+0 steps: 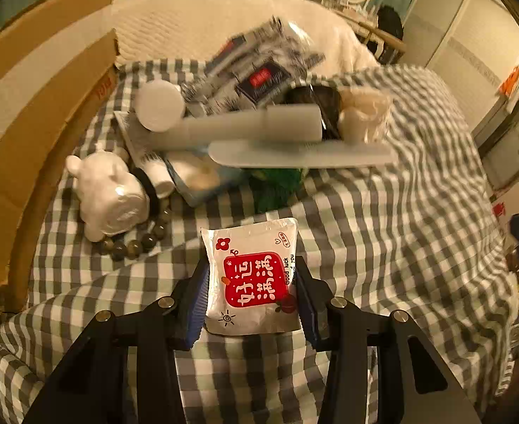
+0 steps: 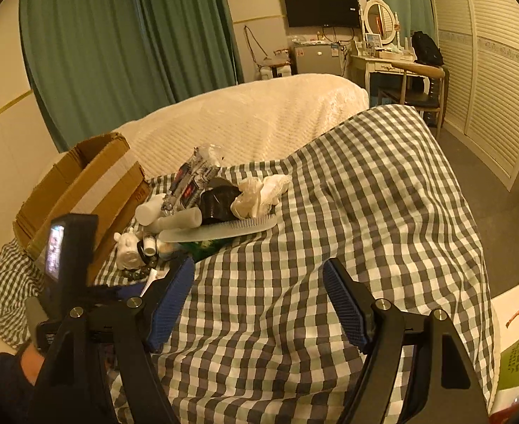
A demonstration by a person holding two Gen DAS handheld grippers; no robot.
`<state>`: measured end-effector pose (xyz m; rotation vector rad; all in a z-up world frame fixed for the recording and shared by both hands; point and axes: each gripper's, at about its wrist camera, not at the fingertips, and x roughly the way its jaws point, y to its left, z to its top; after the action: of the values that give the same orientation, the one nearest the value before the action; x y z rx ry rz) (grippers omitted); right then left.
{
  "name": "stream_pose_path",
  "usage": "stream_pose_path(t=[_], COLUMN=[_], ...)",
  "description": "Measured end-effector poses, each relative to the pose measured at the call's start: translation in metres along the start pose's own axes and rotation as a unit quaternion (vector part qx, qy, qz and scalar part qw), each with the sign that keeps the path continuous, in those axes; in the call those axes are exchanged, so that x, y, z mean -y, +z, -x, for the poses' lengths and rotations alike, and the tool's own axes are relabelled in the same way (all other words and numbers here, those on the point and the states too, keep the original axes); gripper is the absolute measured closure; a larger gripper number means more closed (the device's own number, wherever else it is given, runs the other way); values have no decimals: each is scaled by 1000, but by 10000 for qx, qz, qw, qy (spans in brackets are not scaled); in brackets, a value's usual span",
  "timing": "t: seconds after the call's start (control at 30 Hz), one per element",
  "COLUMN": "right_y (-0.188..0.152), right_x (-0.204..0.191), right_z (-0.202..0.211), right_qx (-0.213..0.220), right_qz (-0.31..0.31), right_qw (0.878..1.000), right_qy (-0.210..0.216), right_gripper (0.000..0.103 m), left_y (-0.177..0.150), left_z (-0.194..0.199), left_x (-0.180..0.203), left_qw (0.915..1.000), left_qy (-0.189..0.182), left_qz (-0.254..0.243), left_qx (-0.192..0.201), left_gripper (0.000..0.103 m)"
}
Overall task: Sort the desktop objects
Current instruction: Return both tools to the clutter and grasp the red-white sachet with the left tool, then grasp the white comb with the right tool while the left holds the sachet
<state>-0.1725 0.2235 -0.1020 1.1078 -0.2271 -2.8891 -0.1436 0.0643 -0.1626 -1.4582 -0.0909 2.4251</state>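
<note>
A checked cloth (image 2: 347, 190) covers the surface, rumpled into folds. A cardboard box (image 1: 30, 106) stands at its left edge. Beside the box lie a white bear figure (image 1: 109, 194) and a bead bracelet (image 1: 136, 243), touching. Behind them is a heap: a comb (image 1: 302, 155), a white tube (image 1: 245, 127), printed packets (image 1: 259, 70) and a crumpled bag (image 1: 365, 113).

Cloth (image 1: 383, 247): grey/white/pale-green check. Packet (image 1: 252, 275): white, red label, white characters, red flower. Bear figurine (image 1: 109, 194), bottle (image 1: 160, 105): white. Comb (image 1: 302, 154): pale grey. Bracelet beads (image 1: 136, 245): dark grey-brown. Box (image 1: 30, 113): brown cardboard. Gripper pads (image 2: 346, 304): blue. Curtains (image 2: 118, 42): green.
</note>
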Motion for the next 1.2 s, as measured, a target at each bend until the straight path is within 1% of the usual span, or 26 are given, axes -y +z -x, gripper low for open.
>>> stream_pose_path(t=[0.03, 0.17, 0.3, 0.37, 0.43, 0.53, 0.63, 0.73, 0.83, 0.87, 0.9, 1.07, 1.1, 1.13, 1.17, 1.2], right_y=[1, 5, 15, 22, 29, 36, 39, 40, 39, 39, 38, 30, 29, 28, 29, 28], right_x=[-3, -19, -37, -46, -54, -58, -62, -68, -76, -78, -80, -82, -81, -81, -80, -80], right_z=[-2, -12, -31, -46, -67, -101, -130, -152, -157, -157, -157, -144, -140, -135, -130, -124], right_qx=[-18, -116, -154, -195, -320, -568, -754, -904, -821, -789, -788, -618, -569, -535, -484, -424], right_qz=[50, 239, 457, 588, 730, 635, 553, 462, 515, 546, 607, 733, 712, 729, 765, 785], right_qw=[10000, 9996, 9985, 9975, 9957, 9943, 9934, 9922, 9934, 9938, 9937, 9948, 9952, 9954, 9955, 9957], right_qy=[-4, 69, 243, 328, 463, 644, 661, 730, 612, 566, 515, 354, 351, 318, 265, 254], right_gripper=[28, 28, 28, 28, 28, 28, 28, 36, 45, 61, 71, 73, 76, 85, 88, 88], left_y=[1, -1, -1, 5, 9, 12, 13, 13, 12, 12, 11, 11, 10, 10, 10, 10], left_z=[4, 28, 34, 30, 26, 18, 14, 13, 13, 13, 14, 15, 15, 16, 17, 17], left_x=[-3, -23, -45, -55, -65, -78, -86, -90, -90, -90, -90, -90, -89, -89, -89, -89], left_qw=[10000, 9986, 9964, 9954, 9947, 9940, 9931, 9926, 9925, 9926, 9926, 9926, 9926, 9926, 9925, 9925], left_qy=[2, 163, 375, 487, 520, 474, 450, 420, 406, 407, 410, 410, 418, 422, 424, 426], left_qz=[10, 50, 188, 272, 417, 652, 776, 836, 831, 823, 820, 826, 820, 815, 807, 795], left_qx=[55, 493, 736, 781, 778, 740, 753, 774, 794, 799, 798, 792, 793, 800, 811, 820], left_gripper=[58, 58, 58, 58, 58, 58, 58, 58, 58, 58, 58, 58, 58, 58, 58, 58])
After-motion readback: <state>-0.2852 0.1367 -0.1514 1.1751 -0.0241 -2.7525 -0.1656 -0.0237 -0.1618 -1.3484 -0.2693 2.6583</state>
